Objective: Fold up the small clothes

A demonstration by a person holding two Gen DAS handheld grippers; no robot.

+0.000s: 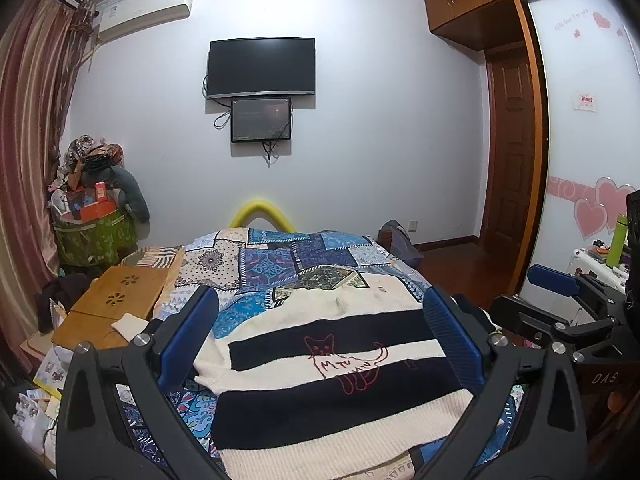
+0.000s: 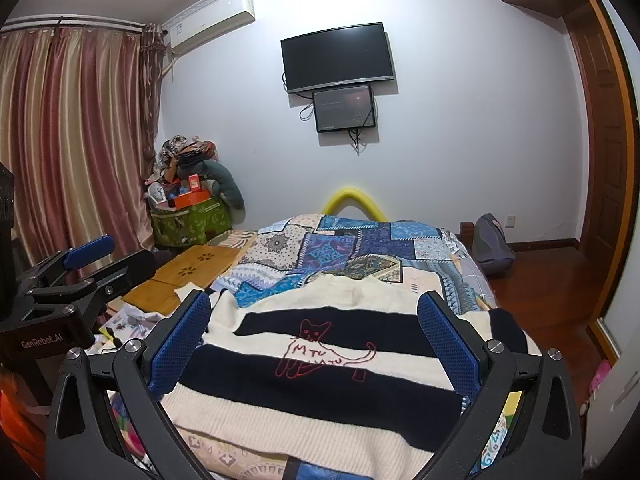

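A cream and navy striped knit sweater with a red outlined cat [image 1: 336, 364] lies flat on the blue patchwork quilt [image 1: 280, 264] of the bed, hem nearest. The left gripper [image 1: 320, 340] and right gripper [image 2: 316, 340] hover above it, jaws apart, empty. The knit looks soft, limp and fairly thick; it should sag, so pinching the near hem corners seems best.

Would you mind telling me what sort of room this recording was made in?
Most likely a home bedroom: a bed with a patchwork quilt, a wall-mounted television, and a built-in wardrobe beside the door.
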